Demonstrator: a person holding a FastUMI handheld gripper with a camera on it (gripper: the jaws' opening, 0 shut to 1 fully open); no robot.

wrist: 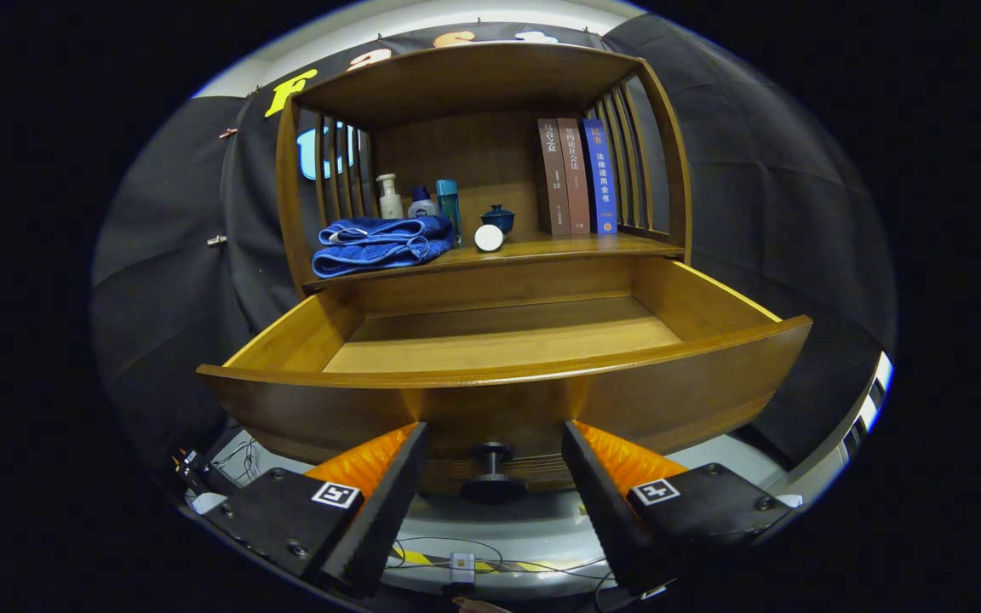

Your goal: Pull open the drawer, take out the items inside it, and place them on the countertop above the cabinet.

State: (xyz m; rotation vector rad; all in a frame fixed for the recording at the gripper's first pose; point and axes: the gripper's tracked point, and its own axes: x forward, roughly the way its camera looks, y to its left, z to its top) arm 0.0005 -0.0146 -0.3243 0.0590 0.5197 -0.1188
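Observation:
The wooden drawer (507, 400) stands pulled out toward me, and the part of its floor that I see is bare. Its dark round knob (492, 477) sits between my fingers, with a gap on each side. My gripper (495, 443) is open, its fingertips close to the drawer front. On the countertop (593, 246) above lie a folded blue towel (380, 243) and a small white round thing (489, 237).
Several bottles (418, 200) and a small blue lidded cup (498, 218) stand at the back of the countertop. Three upright books (577, 176) fill its right end. Slatted side walls and a top board enclose the shelf. Cables lie on the floor below the drawer.

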